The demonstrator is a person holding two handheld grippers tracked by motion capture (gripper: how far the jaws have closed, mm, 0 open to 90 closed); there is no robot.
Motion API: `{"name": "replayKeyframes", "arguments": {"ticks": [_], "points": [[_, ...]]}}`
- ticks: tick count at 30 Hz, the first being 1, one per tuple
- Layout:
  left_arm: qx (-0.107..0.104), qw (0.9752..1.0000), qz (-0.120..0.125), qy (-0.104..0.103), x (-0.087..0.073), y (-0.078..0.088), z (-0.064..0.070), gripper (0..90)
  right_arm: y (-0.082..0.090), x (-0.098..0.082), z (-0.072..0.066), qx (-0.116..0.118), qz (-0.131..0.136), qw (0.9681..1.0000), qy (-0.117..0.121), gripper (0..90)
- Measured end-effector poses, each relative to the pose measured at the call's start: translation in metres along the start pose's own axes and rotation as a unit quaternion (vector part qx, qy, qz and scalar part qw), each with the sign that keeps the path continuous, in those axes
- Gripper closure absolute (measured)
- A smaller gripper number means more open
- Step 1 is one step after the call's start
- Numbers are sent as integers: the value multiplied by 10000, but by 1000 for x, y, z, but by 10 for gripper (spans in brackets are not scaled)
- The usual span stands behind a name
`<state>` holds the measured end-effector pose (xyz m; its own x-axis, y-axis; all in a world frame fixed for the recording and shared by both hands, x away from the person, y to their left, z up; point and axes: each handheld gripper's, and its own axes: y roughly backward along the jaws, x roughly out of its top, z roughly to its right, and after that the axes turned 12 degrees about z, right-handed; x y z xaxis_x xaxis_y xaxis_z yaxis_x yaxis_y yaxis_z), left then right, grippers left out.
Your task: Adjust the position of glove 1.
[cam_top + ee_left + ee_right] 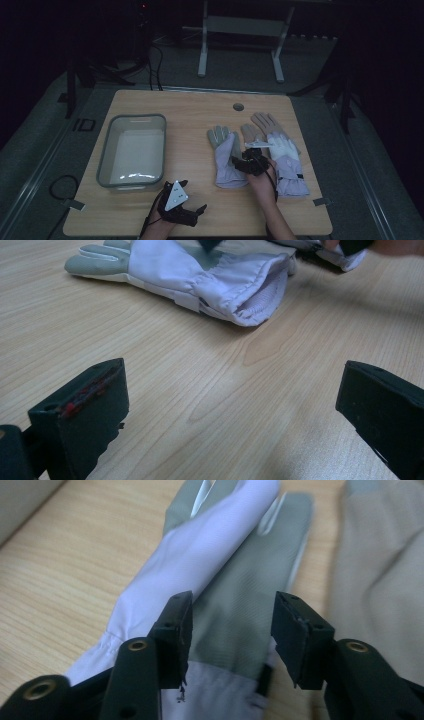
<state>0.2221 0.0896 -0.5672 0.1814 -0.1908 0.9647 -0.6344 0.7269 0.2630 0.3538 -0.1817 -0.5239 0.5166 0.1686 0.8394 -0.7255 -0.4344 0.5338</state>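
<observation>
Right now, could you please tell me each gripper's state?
Left gripper: open, holding nothing.
Right gripper: open above the lavender glove, holding nothing.

left glove point(228, 159): lilac and grey, flat on the wooden table point(200, 107), fingertips to 12 o'clock, open cuff to 6 o'clock, pale lining showing inside
right glove point(288, 162): same lilac type, flat at 3 o'clock of the left glove, cuff to 6 o'clock
tan glove point(263, 125): lies partly under the right glove, fingers to 12 o'clock
</observation>
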Motion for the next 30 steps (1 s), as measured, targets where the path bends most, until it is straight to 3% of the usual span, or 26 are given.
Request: {"name": "replayKeyframes", "arguments": {"ticks": [12, 14, 22, 30], "points": [[-7, 10000, -52, 54, 0, -1, -1, 7, 43, 31, 31, 65, 268, 9996, 64, 504], [-6, 10000, -45, 70, 0, -1, -1, 7, 48, 34, 40, 245, 214, 9994, 75, 510], [2, 10000, -56, 61, 0, -1, -1, 7, 70, 36, 63, -74, 239, 9993, 291, 521], [29, 9999, -79, 61, 0, -2, -1, 7, 92, 23, 95, -439, 6, 9973, 596, 527]]}}
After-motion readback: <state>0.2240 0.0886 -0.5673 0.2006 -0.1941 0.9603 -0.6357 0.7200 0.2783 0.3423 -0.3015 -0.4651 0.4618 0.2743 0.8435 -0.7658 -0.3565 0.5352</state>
